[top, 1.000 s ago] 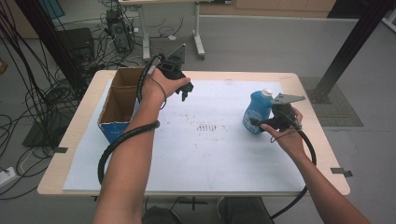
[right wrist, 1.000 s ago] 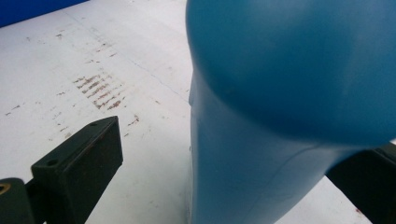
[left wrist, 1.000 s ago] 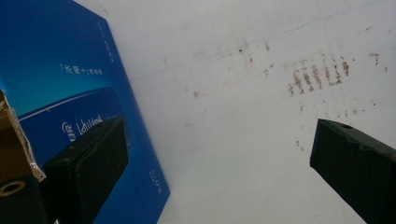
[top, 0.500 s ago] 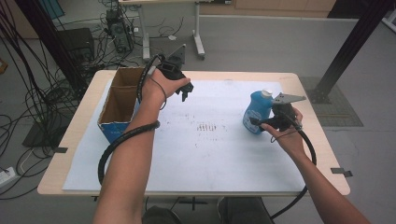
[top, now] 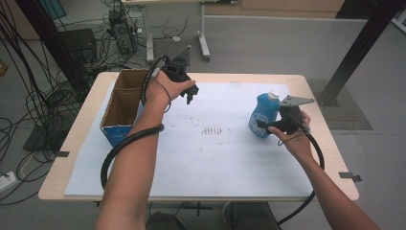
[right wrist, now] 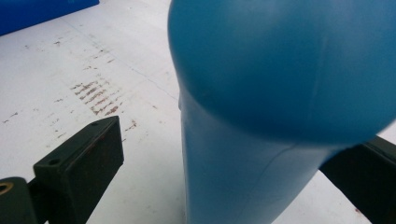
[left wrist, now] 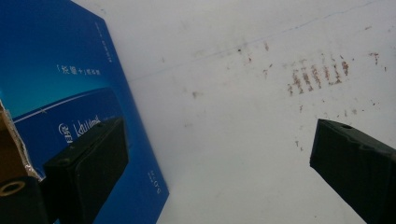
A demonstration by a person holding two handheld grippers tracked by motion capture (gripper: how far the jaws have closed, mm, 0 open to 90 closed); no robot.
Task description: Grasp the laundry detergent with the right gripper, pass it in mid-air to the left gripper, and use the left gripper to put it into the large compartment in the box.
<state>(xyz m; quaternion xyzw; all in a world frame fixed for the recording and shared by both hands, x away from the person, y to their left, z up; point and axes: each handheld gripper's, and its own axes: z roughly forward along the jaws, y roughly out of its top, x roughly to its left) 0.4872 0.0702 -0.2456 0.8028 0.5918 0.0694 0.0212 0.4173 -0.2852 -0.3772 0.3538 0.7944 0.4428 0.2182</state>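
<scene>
A blue bottle (top: 263,115) with a white cap stands upright on the white sheet (top: 215,153) at the table's right side, sitting between the wide-spread jaws of the right gripper (top: 262,125) (one jaw plainly clear of it, the other hidden behind its shoulder). The left gripper (top: 190,96), jaws also wide and holding nothing, hangs above the sheet just beside the open blue cardboard box (top: 122,108) at far left.

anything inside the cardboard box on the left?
The open blue-sided cardboard box shows bare brown inner walls and a divider in the high view, nothing visibly in it. The bottom near its right wall is hidden by the left forearm and the left gripper.
</scene>
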